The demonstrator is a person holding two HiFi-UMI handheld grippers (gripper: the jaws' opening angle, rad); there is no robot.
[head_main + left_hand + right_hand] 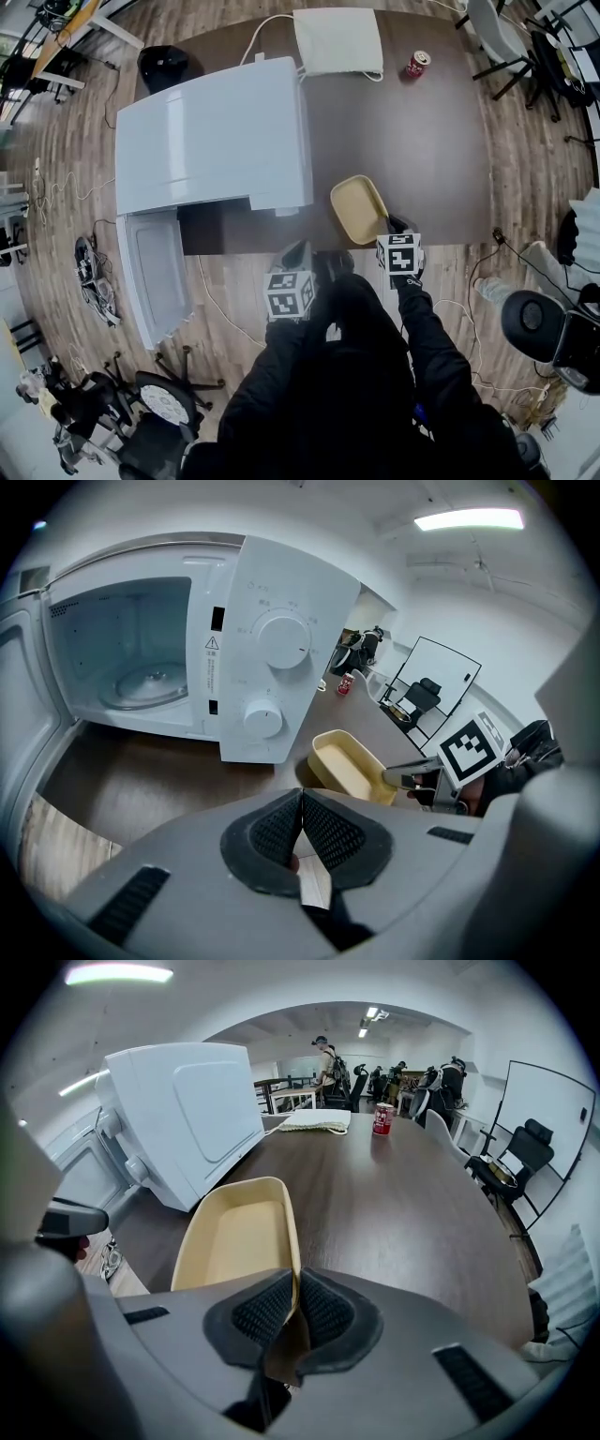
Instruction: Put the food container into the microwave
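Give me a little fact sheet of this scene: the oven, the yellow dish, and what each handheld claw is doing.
microwave: white, on the dark table, door swung open, glass turntable bare
food container: yellow, shallow, empty, right of the microwave near the table's front edge
right gripper: shut on the container's near rim
left gripper: jaws together, holding nothing, facing the open cavity
also on table: red can, white cloth bag at the far side

- We see a wood-plank floor [75,169] under a long dark brown bench [422,159].
- We see a black office chair [527,1147] beside a whiteboard [553,1101].
- We see a strip light [469,519] glowing on the white ceiling.
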